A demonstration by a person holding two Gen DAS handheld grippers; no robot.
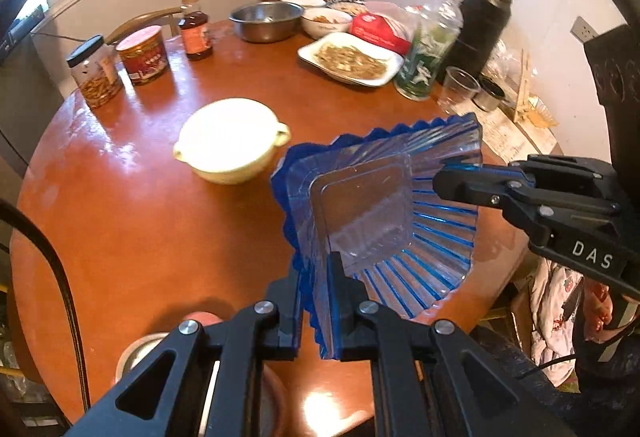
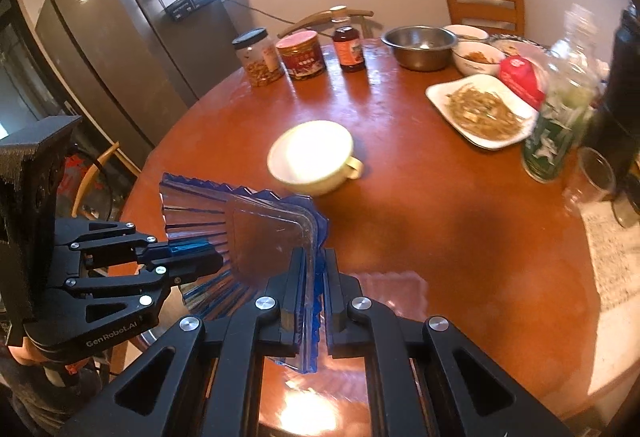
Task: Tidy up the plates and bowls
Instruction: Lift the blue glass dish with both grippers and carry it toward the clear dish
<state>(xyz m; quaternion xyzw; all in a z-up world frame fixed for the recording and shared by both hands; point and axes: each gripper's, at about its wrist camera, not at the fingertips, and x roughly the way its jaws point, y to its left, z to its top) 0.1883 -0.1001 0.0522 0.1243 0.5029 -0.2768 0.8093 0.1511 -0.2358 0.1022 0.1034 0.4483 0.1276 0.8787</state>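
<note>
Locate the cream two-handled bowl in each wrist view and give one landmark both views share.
Left wrist: the cream bowl sits left of centre on the table, beyond the blue plate.
Right wrist: the cream bowl sits at centre, up and right of the plate.
Shared landmark: the steel bowl at the far edge.
</note>
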